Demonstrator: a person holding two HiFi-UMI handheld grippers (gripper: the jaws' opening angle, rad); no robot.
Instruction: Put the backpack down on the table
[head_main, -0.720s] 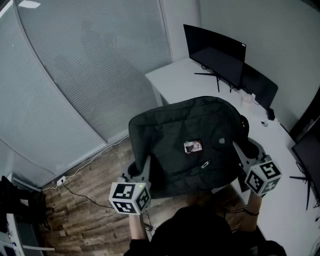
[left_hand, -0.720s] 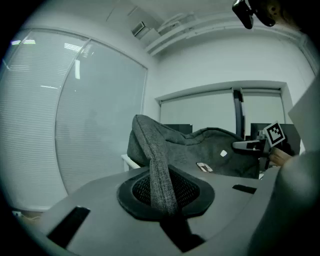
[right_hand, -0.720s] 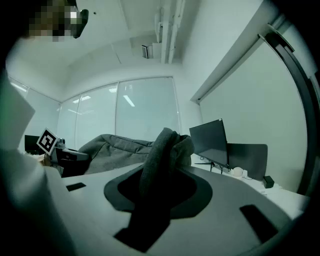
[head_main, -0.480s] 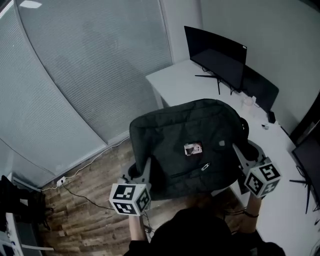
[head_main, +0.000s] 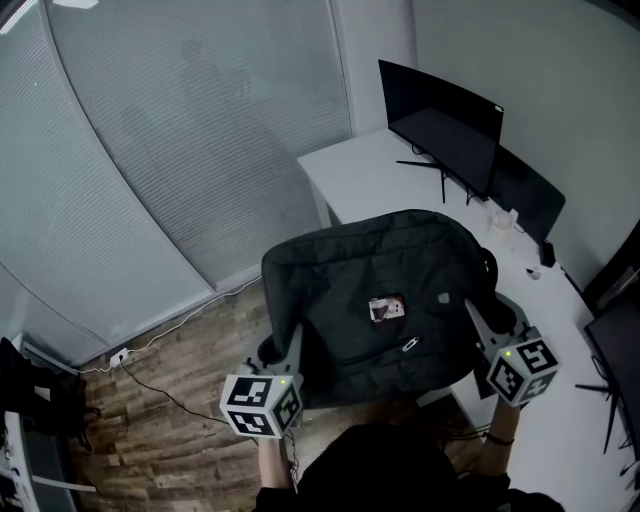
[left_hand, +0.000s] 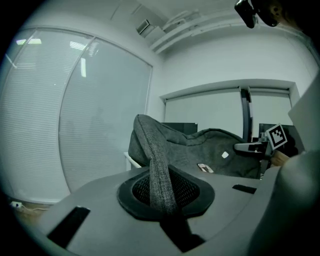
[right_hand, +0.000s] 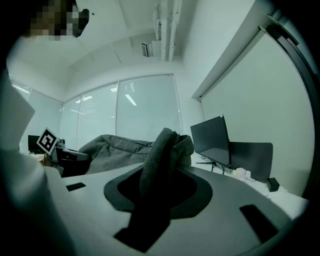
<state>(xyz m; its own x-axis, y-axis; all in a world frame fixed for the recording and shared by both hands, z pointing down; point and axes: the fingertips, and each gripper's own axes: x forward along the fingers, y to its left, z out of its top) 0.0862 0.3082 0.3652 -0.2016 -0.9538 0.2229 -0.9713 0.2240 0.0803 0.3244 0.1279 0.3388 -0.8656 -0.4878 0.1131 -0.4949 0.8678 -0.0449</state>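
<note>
A dark grey backpack (head_main: 385, 300) hangs flat between my two grippers, partly over the near corner of the white table (head_main: 365, 175) and partly over the wooden floor. My left gripper (head_main: 292, 338) holds its left side, shut on a grey strap (left_hand: 159, 167) that runs up from between the jaws. My right gripper (head_main: 470, 308) holds the right side, shut on a thick fold of strap (right_hand: 162, 152). A small light tag (head_main: 386, 309) shows on the backpack's top face. Whether the backpack touches the table I cannot tell.
A dark monitor (head_main: 440, 110) stands at the table's back, a second dark screen (head_main: 530, 195) and small white items (head_main: 505, 218) beside it. Frosted blinds (head_main: 170, 150) close off the left. A cable (head_main: 165, 385) lies on the floor below.
The backpack and both grippers have shifted slightly down and right in the head view, as has the table; both grips are unchanged.
</note>
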